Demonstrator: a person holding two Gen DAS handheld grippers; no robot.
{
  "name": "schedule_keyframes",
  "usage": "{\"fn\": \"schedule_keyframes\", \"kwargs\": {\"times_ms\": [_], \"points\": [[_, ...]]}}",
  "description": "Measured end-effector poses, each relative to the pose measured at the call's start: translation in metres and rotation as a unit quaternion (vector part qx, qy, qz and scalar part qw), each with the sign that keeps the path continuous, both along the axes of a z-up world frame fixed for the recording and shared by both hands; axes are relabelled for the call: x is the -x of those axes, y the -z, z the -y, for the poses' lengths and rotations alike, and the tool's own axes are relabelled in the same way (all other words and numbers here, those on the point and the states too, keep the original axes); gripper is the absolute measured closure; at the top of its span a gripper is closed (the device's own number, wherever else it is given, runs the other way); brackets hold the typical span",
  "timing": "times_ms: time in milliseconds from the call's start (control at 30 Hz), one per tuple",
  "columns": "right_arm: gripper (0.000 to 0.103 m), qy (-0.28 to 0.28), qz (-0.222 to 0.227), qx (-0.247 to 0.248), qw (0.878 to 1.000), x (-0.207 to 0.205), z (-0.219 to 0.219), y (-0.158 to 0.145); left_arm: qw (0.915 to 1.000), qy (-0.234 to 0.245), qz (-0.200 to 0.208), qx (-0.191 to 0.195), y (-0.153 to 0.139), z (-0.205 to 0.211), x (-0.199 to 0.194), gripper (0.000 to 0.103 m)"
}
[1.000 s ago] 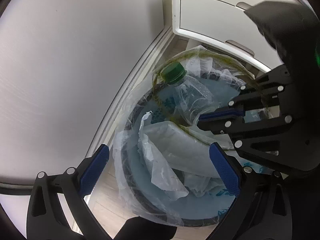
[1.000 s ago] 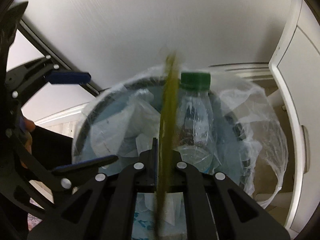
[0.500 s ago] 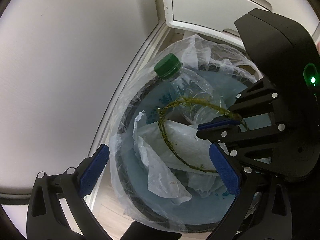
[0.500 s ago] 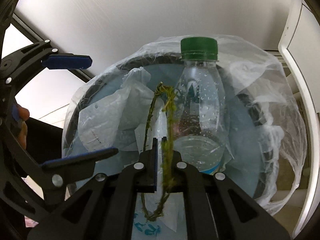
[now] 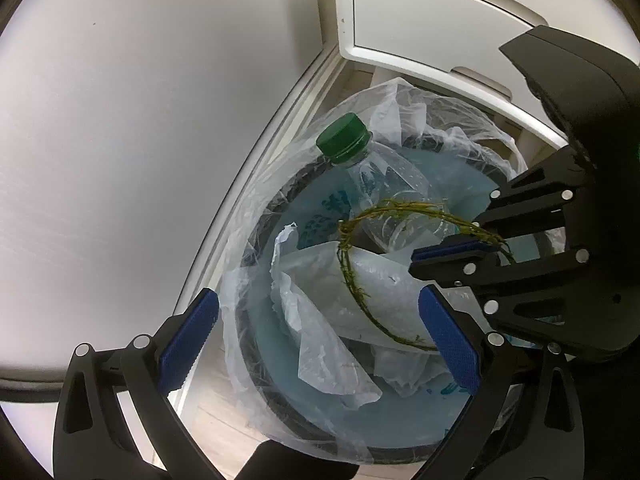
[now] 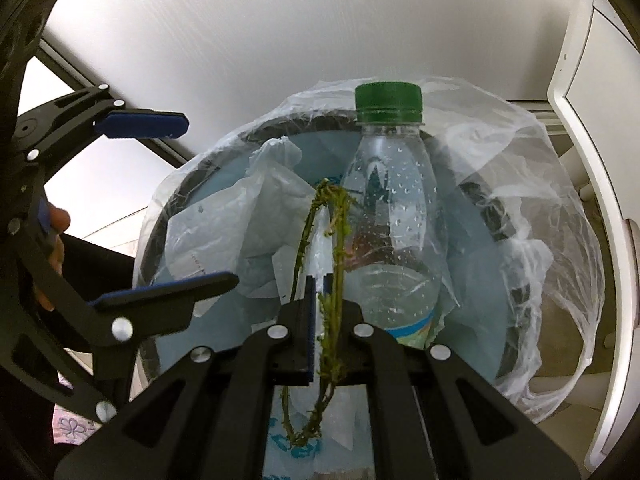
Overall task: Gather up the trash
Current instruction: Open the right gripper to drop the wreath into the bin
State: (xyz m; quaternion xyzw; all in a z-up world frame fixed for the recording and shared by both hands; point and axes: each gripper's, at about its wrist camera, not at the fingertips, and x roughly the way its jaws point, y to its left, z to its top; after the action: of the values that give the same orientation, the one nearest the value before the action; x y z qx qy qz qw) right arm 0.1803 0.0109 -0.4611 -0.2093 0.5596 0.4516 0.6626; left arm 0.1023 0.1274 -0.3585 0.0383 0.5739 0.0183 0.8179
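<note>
A round bin [image 5: 280,420] lined with a clear plastic bag [image 6: 532,184] stands on the floor. Inside are a clear plastic bottle with a green cap [image 5: 344,136] [image 6: 388,208] and crumpled white plastic bags [image 5: 320,320] [image 6: 224,216]. My right gripper [image 6: 320,288] [image 5: 456,250] is shut on a looped green stem [image 6: 332,240] [image 5: 352,272] and holds it over the bin, above the trash. My left gripper [image 5: 320,344] [image 6: 160,200] is open and empty, its jaws spread over the bin's near rim.
A white wall [image 5: 140,120] runs along the bin's left, with a baseboard [image 5: 280,120]. A white cabinet with drawer handles [image 5: 460,40] stands behind the bin. Pale wooden floor [image 5: 212,432] shows beside the bin.
My right gripper has lowered the green stem toward the bin; the loop now hangs just over the bags and bottle. Both views have closed in on the bin.
</note>
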Motion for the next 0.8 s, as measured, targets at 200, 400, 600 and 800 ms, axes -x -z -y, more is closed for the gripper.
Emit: {"fn": "schedule_keyframes", "kwargs": {"times_ms": [200,400,600,800], "points": [[0.097,0.002,0.006,0.005,1.0,0.009,0.002,-0.006,1.0,0.001,0.001,0.002,0.001,0.002,0.0,0.006],[0.097,0.003,0.014,0.009,1.0,0.017,0.001,-0.016,1.0,0.002,0.006,-0.001,-0.002,0.006,0.002,0.006],[0.063,0.024,0.009,-0.004,1.0,0.012,0.006,-0.023,0.9999,0.001,0.014,-0.002,-0.01,0.003,0.009,0.006],[0.037,0.038,0.014,-0.002,0.999,0.01,0.012,-0.031,0.9997,-0.003,0.024,0.004,-0.018,-0.001,0.014,0.006]]}}
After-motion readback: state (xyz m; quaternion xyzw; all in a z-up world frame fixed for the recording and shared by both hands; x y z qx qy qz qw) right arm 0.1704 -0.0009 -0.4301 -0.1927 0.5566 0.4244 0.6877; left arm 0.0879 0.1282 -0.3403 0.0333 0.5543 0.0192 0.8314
